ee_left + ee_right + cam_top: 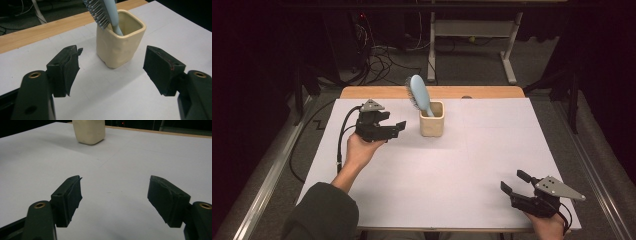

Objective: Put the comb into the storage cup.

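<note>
Cream square ceramic cup upright on white-covered worktop, far centre. Light-blue hairbrush stands handle-down inside, leaning left, grey bristles facing away, head above rim.

The left tool hovers just beside the cup, level, jaws spread wide and empty, pointing at it. The right tool sits well apart from the cup, jaws likewise wide and empty.

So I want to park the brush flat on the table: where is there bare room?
The widest bare patch is the white sheet between the cream cup and the right gripper, out to the right edge. The near middle is bare too. It is tightest between the left gripper and the cup, where the blue brush stands.
</note>
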`<action>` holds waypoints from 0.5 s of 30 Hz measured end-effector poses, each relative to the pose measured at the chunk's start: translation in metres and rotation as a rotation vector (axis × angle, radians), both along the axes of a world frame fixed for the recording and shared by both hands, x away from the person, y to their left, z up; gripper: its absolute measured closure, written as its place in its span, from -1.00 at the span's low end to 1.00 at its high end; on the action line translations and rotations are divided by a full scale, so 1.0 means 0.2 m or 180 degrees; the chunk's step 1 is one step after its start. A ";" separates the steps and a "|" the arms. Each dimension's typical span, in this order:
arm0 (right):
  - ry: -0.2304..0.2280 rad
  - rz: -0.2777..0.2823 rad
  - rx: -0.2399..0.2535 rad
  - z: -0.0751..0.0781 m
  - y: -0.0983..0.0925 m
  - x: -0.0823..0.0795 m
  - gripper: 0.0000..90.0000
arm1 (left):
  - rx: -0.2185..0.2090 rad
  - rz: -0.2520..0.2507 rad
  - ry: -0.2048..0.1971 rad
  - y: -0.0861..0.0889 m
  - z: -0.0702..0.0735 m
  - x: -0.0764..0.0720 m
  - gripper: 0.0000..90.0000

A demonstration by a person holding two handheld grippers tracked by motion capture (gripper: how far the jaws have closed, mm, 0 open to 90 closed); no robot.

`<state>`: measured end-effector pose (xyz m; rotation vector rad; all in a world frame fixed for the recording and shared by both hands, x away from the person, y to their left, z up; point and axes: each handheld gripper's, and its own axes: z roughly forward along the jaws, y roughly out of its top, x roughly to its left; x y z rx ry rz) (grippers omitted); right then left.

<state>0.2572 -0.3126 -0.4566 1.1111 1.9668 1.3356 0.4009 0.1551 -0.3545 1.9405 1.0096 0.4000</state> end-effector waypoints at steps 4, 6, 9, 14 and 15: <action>-0.0003 0.0000 -0.0001 0.00 0.00 0.00 -0.38 | -0.0014 0.0012 -0.0006 0.01 0.00 -0.01 -0.36; -0.0003 -0.0003 -0.0001 0.00 0.00 0.00 -0.39 | -0.0018 0.0013 -0.0008 0.02 0.00 -0.02 -0.36; -0.0003 -0.0001 0.0000 0.00 0.00 0.00 -0.38 | -0.0020 0.0015 -0.0006 0.03 -0.01 -0.03 -0.36; 0.0000 0.0002 -0.0002 0.00 0.00 0.00 -0.38 | 0.0019 0.0026 -0.0046 0.04 -0.01 -0.05 -0.36; 0.0001 0.0002 -0.0002 0.00 0.00 0.00 -0.39 | 0.0013 0.0028 -0.0052 0.05 -0.01 -0.05 -0.36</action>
